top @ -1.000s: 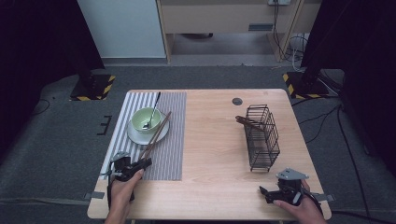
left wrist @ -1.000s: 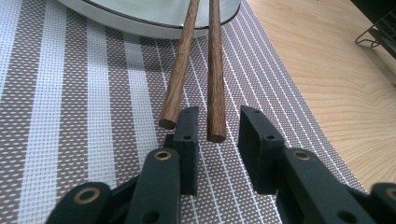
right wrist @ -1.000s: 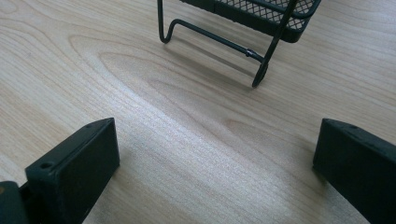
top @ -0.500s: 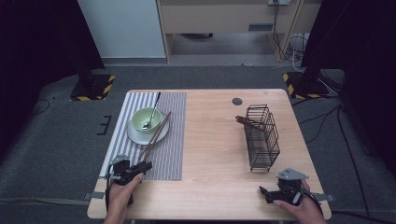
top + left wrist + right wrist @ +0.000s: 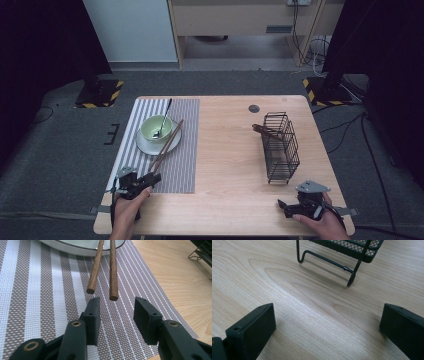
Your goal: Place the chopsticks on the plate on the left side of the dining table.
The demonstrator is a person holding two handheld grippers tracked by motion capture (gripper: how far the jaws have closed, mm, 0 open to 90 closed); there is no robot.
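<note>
Now: chopstick ends just ahead of parted jaws

Low on the striped placemat [image 5: 175, 170], the left gripper [image 5: 115, 308] has just been opening, nothing between its jaws; the chopsticks [image 5: 113, 272] lie just ahead, leaning on the plate [image 5: 145, 145]. Rightward, near the wire basket [image 5: 280, 145], the right gripper [image 5: 281, 206] gapes wide, empty.

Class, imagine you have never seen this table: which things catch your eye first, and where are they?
A green bowl on a white plate sits on the striped placemat at the table's left, with a spoon in it and two wooden chopsticks leaning on the rim. The left gripper, just opening, faces their near ends. A black wire basket stands at the right.
</note>
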